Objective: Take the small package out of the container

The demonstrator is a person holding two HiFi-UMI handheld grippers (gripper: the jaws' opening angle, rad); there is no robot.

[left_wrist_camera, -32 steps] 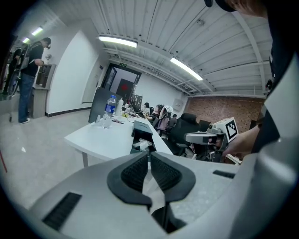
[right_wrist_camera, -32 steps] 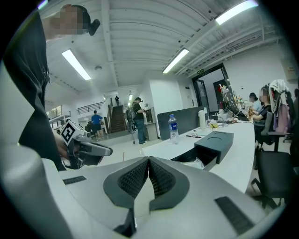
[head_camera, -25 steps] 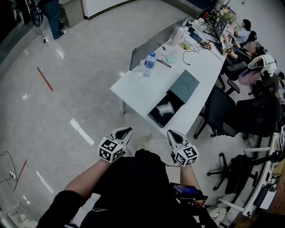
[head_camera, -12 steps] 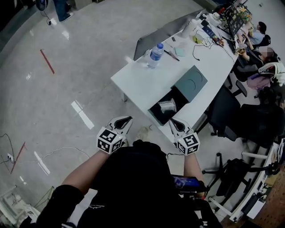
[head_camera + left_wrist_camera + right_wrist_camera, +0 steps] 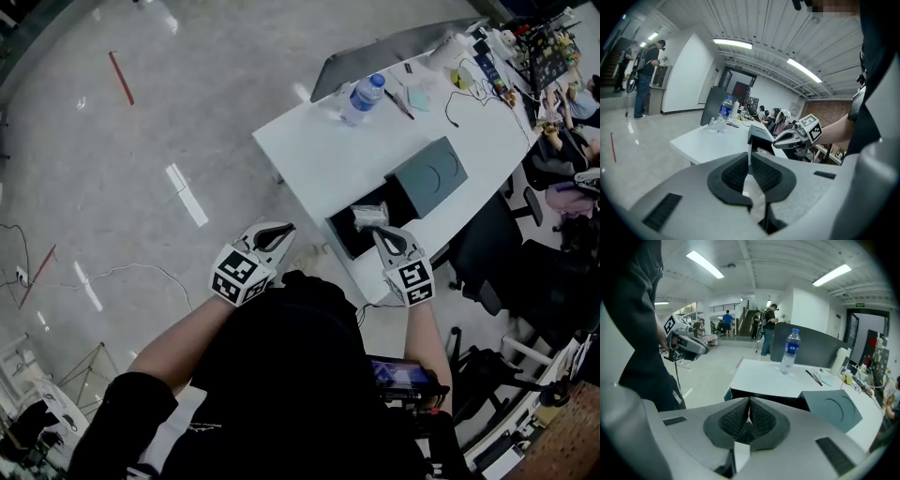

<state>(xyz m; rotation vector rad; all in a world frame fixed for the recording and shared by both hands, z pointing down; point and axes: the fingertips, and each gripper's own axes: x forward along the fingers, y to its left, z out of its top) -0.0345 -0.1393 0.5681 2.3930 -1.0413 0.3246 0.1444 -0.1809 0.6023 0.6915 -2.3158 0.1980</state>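
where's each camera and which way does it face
Head view: on the person's head, steeply down at white table and open container; arms, left claw, right claw show.
Left gripper view: on left claw, facing the table; own shut jaws, right claw show.
Right gripper view: on right claw, facing across the container; own shut jaws, left claw show.
All three share the water bottle.

Left gripper point(image 5: 279, 231), fingers pressed together, right gripper point(image 5: 382, 234), fingers closed, apparently empty, both forearms reaching forward
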